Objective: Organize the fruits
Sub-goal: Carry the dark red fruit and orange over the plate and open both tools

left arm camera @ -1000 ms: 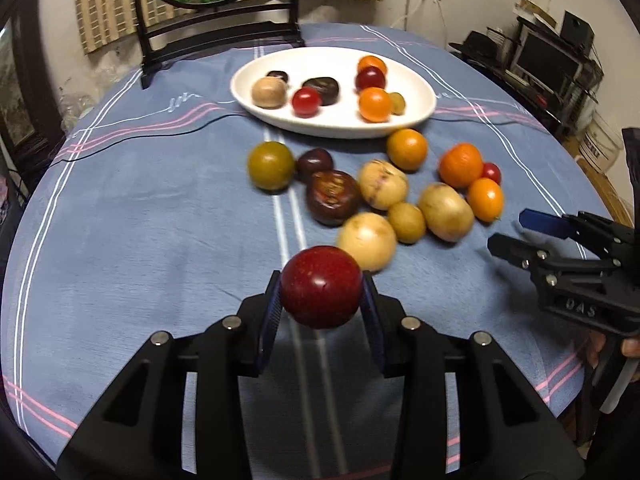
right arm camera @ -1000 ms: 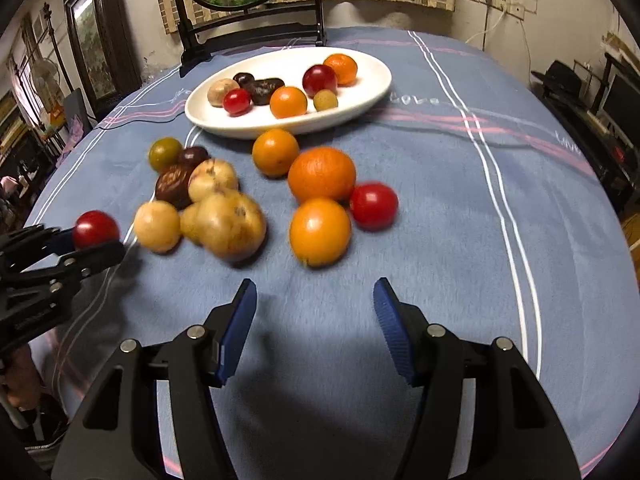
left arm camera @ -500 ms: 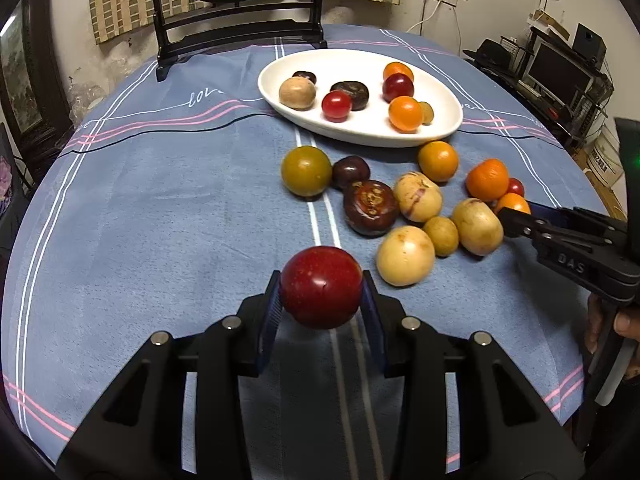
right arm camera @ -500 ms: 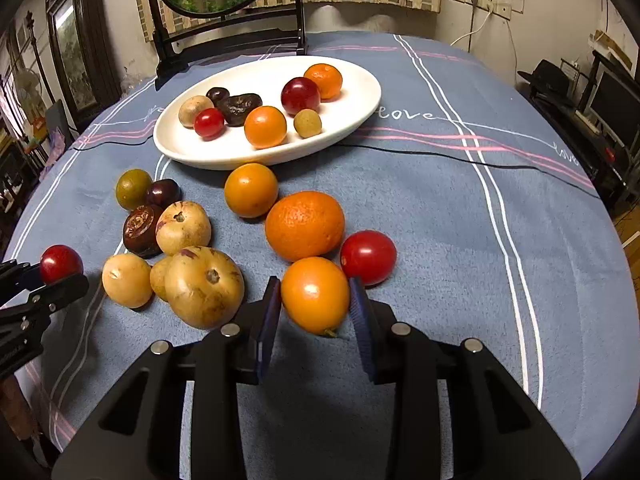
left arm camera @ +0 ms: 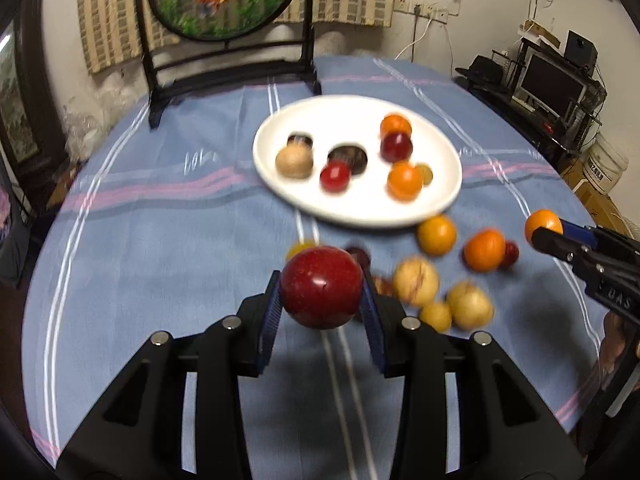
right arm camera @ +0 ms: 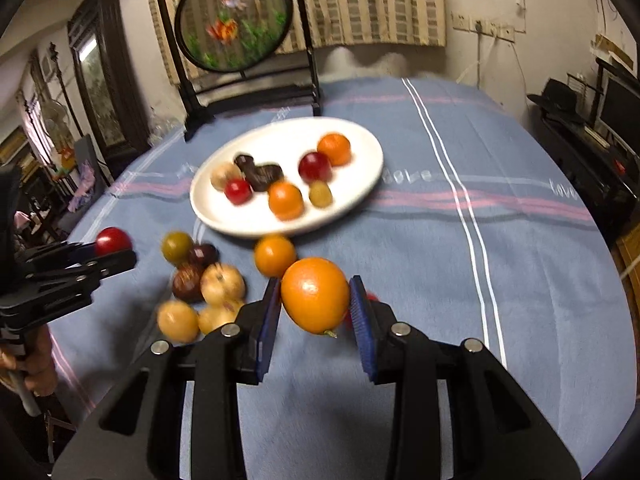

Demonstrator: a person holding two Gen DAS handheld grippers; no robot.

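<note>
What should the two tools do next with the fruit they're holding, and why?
Probably carry both on to the white plate. The left tool grips a red fruit and the right tool an orange fruit, both clear of the tablecloth, and the plate already holds fruit, with bare room along its near side.

home | clothed table (left arm camera: 160, 240); curtains (right arm camera: 360, 0); monitor (left arm camera: 552, 80)

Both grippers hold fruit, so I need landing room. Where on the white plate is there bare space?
The white plate is bare along its near rim and its right end, past the orange. Its middle and left are crowded with fruit. Loose fruit crowds the cloth before its near left edge.
</note>
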